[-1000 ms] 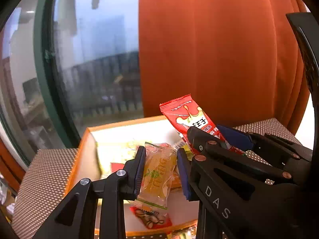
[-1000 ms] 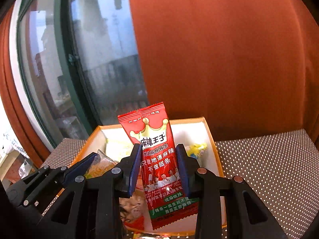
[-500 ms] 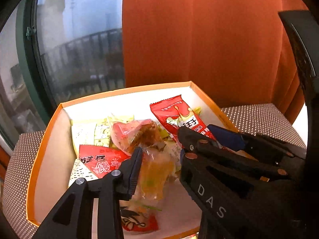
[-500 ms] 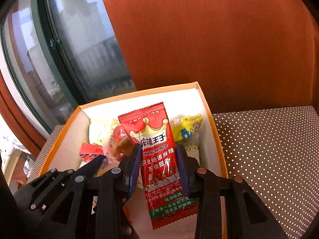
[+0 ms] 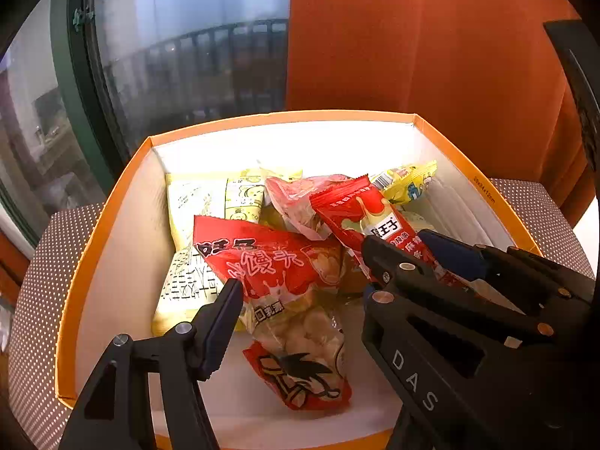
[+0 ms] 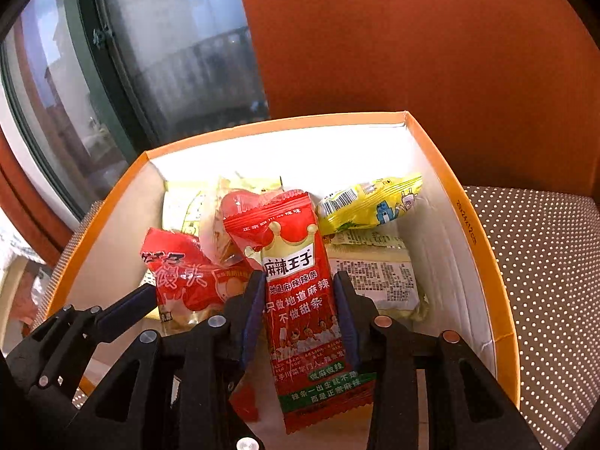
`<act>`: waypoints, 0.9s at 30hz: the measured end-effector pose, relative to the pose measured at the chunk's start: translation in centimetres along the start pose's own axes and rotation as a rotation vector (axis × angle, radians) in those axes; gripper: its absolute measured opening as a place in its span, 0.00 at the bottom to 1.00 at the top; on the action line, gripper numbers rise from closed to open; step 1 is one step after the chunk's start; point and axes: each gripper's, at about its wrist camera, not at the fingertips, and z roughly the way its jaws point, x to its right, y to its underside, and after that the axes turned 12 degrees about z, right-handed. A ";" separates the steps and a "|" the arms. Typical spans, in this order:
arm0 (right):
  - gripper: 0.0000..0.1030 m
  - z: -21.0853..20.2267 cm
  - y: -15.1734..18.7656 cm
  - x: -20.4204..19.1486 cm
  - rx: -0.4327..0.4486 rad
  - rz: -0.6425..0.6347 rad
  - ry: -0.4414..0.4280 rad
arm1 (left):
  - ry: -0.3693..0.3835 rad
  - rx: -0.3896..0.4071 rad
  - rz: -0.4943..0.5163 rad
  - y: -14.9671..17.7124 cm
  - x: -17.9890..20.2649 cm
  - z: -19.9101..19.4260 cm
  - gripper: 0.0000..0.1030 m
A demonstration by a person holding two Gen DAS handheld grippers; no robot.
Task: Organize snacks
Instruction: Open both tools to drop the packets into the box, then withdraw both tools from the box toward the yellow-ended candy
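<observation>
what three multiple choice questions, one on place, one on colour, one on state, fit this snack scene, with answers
1. Where does the yellow snack pack lie?
A. in the box's far right corner
B. on the dotted cloth
C. in the left hand-held gripper

2. What colour is the box rim?
A. green
B. orange
C. blue

3. What is the right hand-held gripper doing?
A. hanging open and empty
B. gripping the box wall
C. clamping the red crown packet

Answers:
1 A, it rests by the back and right walls of the box.
2 B, the edge is orange over white inner walls.
3 C, both fingers press the packet's sides, while the left hand-held gripper is open.
</observation>
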 end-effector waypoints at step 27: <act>0.87 -12.4 3.1 -1.2 0.200 -0.054 0.035 | 0.027 0.223 0.042 3.4 3.5 -13.2 0.77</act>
